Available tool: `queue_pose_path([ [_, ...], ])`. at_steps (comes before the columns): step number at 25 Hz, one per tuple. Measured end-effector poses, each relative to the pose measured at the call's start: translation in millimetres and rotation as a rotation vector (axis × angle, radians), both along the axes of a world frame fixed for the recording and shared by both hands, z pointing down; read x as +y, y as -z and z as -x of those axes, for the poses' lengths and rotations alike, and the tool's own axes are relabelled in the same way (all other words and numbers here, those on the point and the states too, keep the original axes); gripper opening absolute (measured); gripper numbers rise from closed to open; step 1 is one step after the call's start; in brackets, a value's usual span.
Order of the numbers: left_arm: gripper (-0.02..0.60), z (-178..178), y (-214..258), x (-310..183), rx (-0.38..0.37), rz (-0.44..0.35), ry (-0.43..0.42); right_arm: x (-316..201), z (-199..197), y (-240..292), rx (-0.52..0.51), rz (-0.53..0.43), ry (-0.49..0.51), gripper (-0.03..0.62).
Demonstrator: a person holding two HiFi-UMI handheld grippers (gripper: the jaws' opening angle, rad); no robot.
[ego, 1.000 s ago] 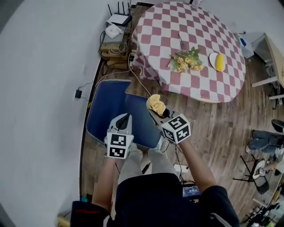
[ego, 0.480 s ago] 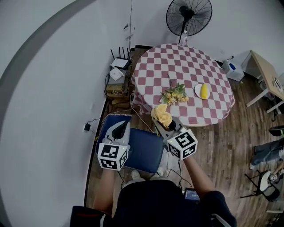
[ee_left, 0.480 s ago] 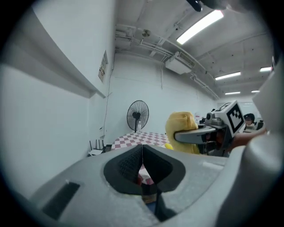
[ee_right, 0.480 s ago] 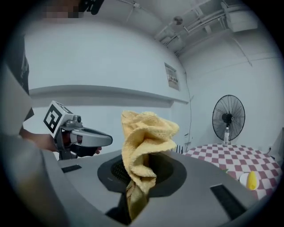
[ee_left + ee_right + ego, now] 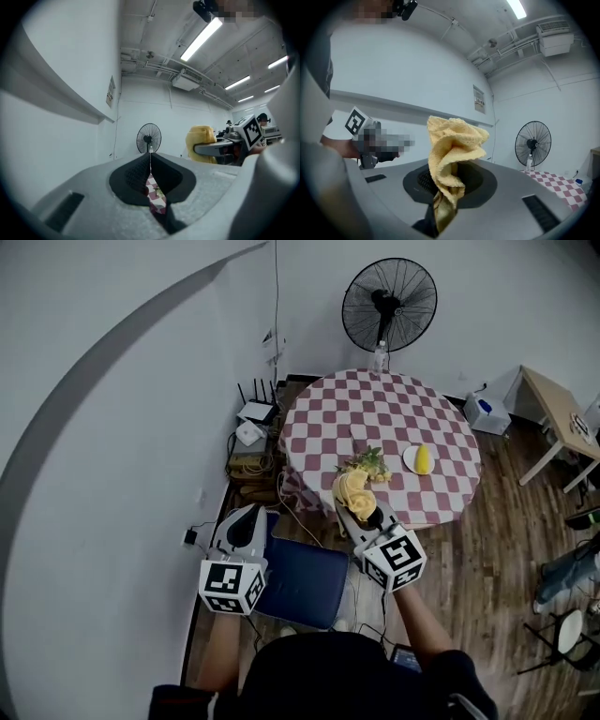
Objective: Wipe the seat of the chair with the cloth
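Note:
The chair's blue seat (image 5: 298, 579) lies on the wooden floor below both grippers in the head view. My right gripper (image 5: 361, 504) is shut on a crumpled yellow cloth (image 5: 354, 490), which bunches up out of the jaws; in the right gripper view the yellow cloth (image 5: 452, 154) stands up from the right gripper (image 5: 440, 187). My left gripper (image 5: 246, 521) is shut with nothing in it; in the left gripper view the left gripper (image 5: 150, 171) has its jaws pressed together, and the cloth (image 5: 201, 140) shows at the right. Both grippers are held high and level, well above the seat.
A round table with a red-checked cloth (image 5: 384, 427) stands behind the seat, bearing flowers (image 5: 364, 463) and a plate with a yellow fruit (image 5: 420, 460). A standing fan (image 5: 389, 306) is at the back wall. Routers and cables (image 5: 251, 423) lie along the left wall.
Both grippers have risen well above the blue seat and tilted up to level. The view has swung up, bringing the fan and the back wall in. The cloth stays in the right gripper.

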State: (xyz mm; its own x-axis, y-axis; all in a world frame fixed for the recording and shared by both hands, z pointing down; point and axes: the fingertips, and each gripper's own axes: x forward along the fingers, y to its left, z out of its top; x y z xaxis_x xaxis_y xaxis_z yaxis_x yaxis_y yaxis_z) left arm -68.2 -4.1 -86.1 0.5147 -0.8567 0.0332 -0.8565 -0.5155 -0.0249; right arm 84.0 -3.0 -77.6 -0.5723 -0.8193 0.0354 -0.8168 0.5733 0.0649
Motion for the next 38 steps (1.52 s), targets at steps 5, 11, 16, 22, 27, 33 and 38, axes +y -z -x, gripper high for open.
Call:
queue_pose_path([
  [5, 0.018, -3.6, 9.0, 8.7, 0.007, -0.055, 0.01, 10.4, -10.2, 5.4, 0.008, -0.041, -0.024, 0.055],
  [11, 0.018, -5.2, 10.5, 15.1, -0.015, -0.086, 0.001, 11.3, -21.6, 6.9, -0.01, -0.034, -0.053, 0.055],
  [16, 0.018, -3.7, 18.2, 15.9, -0.024, -0.107, 0.004, 11.1, -19.7, 5.7, -0.004, -0.03, -0.054, 0.055],
  [22, 0.018, 2.2, 19.7, 14.2, -0.014, -0.104, 0.005, 8.8, -12.4, 5.3, 0.013, -0.033, -0.052, 0.055],
  [27, 0.018, 3.9, 18.3, 15.2, -0.023, -0.109, 0.009, 9.3, -8.3, 4.4, 0.013, -0.037, -0.049, 0.055],
  [33, 0.018, 4.8, 18.8, 17.3, -0.053, -0.123, 0.019, 9.2, -6.2, 7.4, 0.01, -0.046, -0.051, 0.055],
  [38, 0.018, 6.2, 19.8, 20.7, -0.046, -0.124, 0.019, 11.4, -6.9, 10.4, 0.006, -0.056, -0.057, 0.055],
])
